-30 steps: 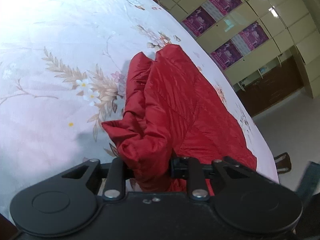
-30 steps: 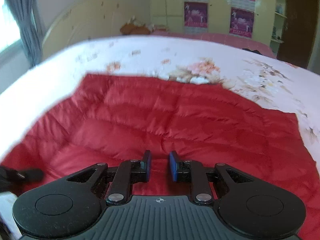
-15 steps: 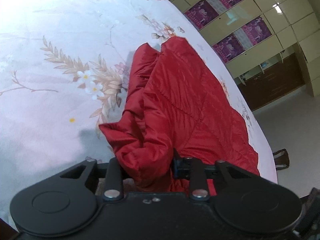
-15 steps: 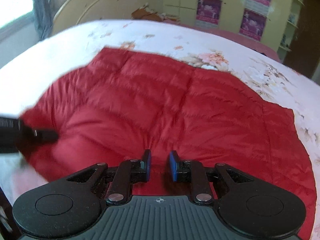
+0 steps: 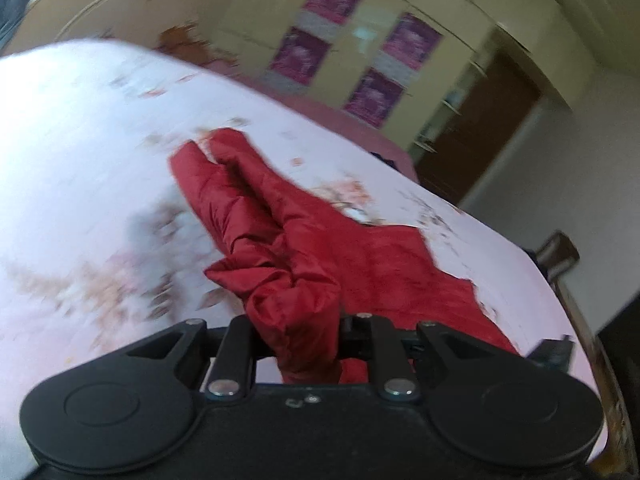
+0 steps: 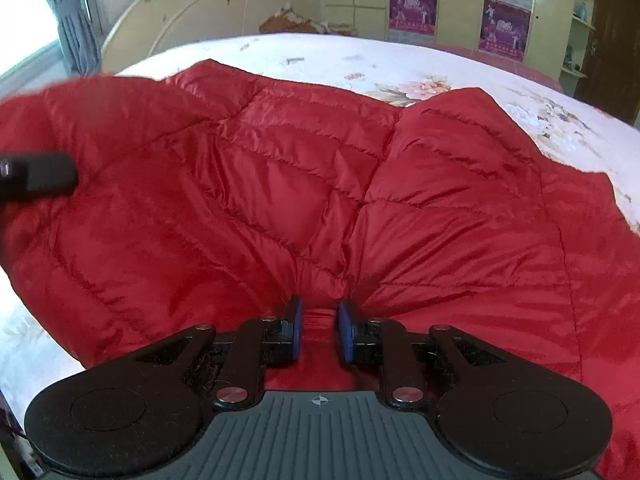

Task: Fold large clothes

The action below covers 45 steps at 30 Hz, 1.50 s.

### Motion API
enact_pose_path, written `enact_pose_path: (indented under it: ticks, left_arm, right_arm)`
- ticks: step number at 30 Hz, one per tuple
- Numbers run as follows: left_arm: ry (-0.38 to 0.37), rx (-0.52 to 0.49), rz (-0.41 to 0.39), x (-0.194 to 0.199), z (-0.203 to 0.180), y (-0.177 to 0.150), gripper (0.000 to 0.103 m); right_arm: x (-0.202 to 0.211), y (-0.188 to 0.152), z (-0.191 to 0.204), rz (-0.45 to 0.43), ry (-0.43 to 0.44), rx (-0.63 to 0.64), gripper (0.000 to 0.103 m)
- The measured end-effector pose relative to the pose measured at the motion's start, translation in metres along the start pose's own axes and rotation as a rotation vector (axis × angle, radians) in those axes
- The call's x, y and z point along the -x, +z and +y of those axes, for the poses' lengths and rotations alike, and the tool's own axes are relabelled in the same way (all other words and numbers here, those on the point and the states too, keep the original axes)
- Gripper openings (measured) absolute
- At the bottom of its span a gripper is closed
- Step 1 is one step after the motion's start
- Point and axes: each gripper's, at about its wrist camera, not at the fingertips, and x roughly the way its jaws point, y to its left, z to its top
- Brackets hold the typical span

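Note:
A red quilted jacket (image 6: 280, 184) lies spread on the bed's floral sheet (image 6: 400, 64). My right gripper (image 6: 320, 320) is shut on a pinch of its near edge, with fabric bunched between the blue pads. In the left wrist view my left gripper (image 5: 296, 332) holds a bunched corner of the jacket (image 5: 320, 240) lifted off the sheet (image 5: 80, 160); its jaws are closing on that fabric, which hides the pads. The left gripper (image 6: 36, 176) also shows as a blurred dark tip at the left edge of the right wrist view, holding that side raised.
A cream headboard (image 6: 200, 12) stands at the far end of the bed. Behind it is a wardrobe with purple posters (image 5: 360, 52). A brown door (image 5: 480, 132) is at the right and a grey curtain (image 6: 68, 12) at the left. A brown object (image 5: 560, 248) sits past the bed's right edge.
My left gripper has risen and rolled with the jacket corner, and its view has swung toward the wardrobe. In the right wrist view the jacket's left side has lifted. The right gripper keeps its pinch.

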Motion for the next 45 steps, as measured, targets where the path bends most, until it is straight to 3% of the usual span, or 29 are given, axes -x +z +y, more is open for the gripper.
enact_pose_path:
  ticks: [4,12,16,20,27,31,32,33,35,42,45]
  left_arm:
    - [-0.009,-0.105,-0.007,-0.002,-0.043,0.007,0.017]
    - [-0.075,-0.234,0.004,-0.019,-0.116,-0.007,0.017]
    - [-0.130,-0.289,0.039,-0.038,-0.150,-0.027,0.017]
    - [-0.176,-0.356,0.110,-0.072,-0.182,-0.058,0.017]
    - [-0.142,-0.483,0.205,-0.115,-0.216,-0.107,0.019]
    - [-0.122,-0.522,0.203,-0.114,-0.228,-0.115,0.038]
    - [-0.130,-0.522,0.206,-0.113,-0.230,-0.113,0.048]
    - [-0.148,-0.515,0.213,-0.111,-0.231,-0.111,0.066]
    - [-0.187,-0.486,0.214,-0.097,-0.232,-0.115,0.082]
    - [-0.252,-0.376,0.217,-0.073,-0.226,-0.094,0.083]
    - [-0.244,-0.328,0.155,-0.049,-0.212,-0.074,0.088]
  right_arm:
    - [0.026,0.009,-0.018,-0.016,0.028,-0.101,0.021]
    - [0.123,-0.026,-0.088,-0.067,-0.124,-0.155,0.021]
    - [0.133,-0.050,-0.111,-0.022,-0.183,-0.174,0.021]
    - [0.125,-0.069,-0.131,0.011,-0.167,-0.240,0.021]
    - [0.158,-0.087,-0.162,-0.039,-0.142,-0.358,0.021]
    - [0.180,-0.092,-0.178,-0.058,-0.115,-0.436,0.022]
    - [0.185,-0.093,-0.181,-0.068,-0.110,-0.447,0.022]
    - [0.191,-0.092,-0.183,-0.082,-0.107,-0.454,0.022]
    - [0.193,-0.087,-0.191,-0.102,-0.103,-0.451,0.021]
    - [0.210,-0.083,-0.199,-0.118,-0.089,-0.441,0.022]
    - [0.213,-0.078,-0.205,-0.140,-0.060,-0.459,0.022]
